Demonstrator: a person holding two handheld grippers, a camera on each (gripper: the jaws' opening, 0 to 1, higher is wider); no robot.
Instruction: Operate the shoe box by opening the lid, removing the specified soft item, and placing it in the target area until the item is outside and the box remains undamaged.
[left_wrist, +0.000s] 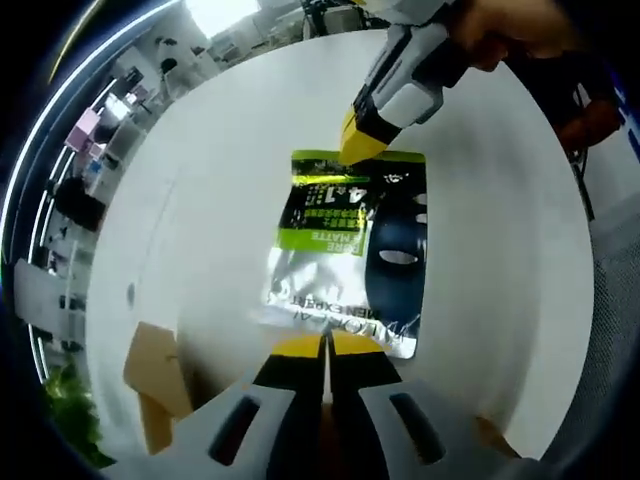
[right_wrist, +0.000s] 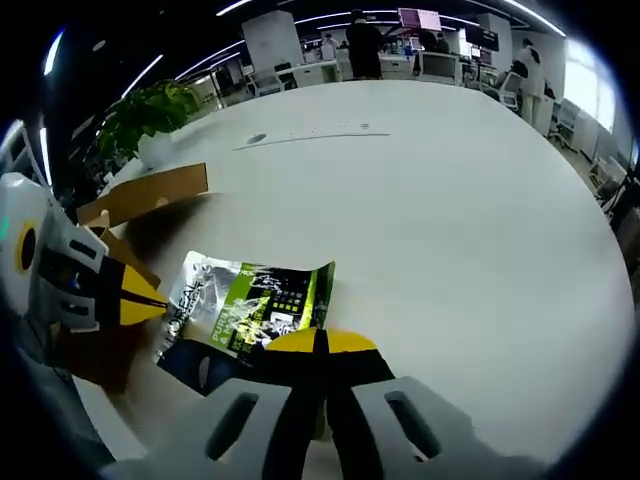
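- Two grippers pinch one flat packet from opposite edges, and each view looks along its own jaws toward the other gripper.
- Nearest in the left gripper view, the left gripper (left_wrist: 325, 345) has its yellow-tipped jaws pressed together on the near edge of the green, silver and black foil packet (left_wrist: 345, 250).
- Nearest in the right gripper view, the right gripper (right_wrist: 320, 345) likewise has its jaws closed on the packet (right_wrist: 250, 300), at the green end.
- Lying flat on the white table (left_wrist: 220, 200), the packet is outside the cardboard shoe box (left_wrist: 155, 375), which sits just beside it at the lower left of the left gripper view.
- Beyond the packet in the left gripper view, the right gripper's yellow tip (left_wrist: 360, 140) meets the far green edge, with a person's hand (left_wrist: 510, 35) gripping the handle behind it.
- At the left of the right gripper view, the left gripper (right_wrist: 140, 300) meets the packet's silver end, over the open brown box (right_wrist: 140, 200), whose flap stands up.
- Farther off, a green plant (right_wrist: 150, 115) stands at the table's edge.
- Farthest away are office desks, with people (right_wrist: 365, 45) standing among them.
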